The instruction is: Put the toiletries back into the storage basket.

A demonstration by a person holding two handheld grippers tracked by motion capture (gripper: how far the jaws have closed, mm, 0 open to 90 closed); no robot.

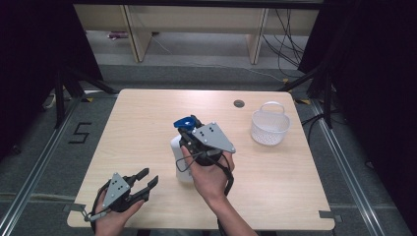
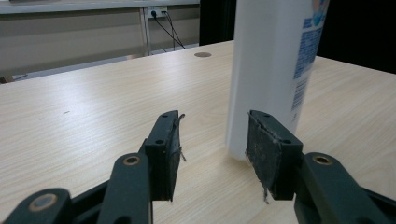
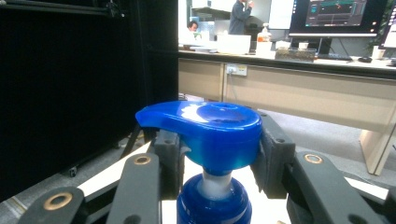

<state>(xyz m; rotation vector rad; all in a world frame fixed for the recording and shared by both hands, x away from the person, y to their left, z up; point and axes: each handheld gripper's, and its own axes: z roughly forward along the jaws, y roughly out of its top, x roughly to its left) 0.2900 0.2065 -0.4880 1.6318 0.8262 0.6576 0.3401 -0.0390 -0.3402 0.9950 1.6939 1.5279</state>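
A white bottle (image 1: 177, 162) with a blue pump head (image 1: 185, 121) stands upright near the middle of the table. My right gripper (image 1: 189, 130) comes at it from the near side, its jaws pressed on both sides of the pump head (image 3: 210, 130), and so my right gripper (image 3: 215, 156) is shut on it. Near the table's front left my left gripper (image 1: 148, 177) is open with nothing between its jaws. In the left gripper view the bottle (image 2: 271, 65) rises just beyond the right jaw of my left gripper (image 2: 212, 140), with its printed label facing right.
A white mesh basket (image 1: 269, 127) with a handle stands at the right back of the wooden table (image 1: 137, 128). A small round grommet (image 1: 239, 103) sits in the tabletop near the far edge. Desks and cables lie beyond the table.
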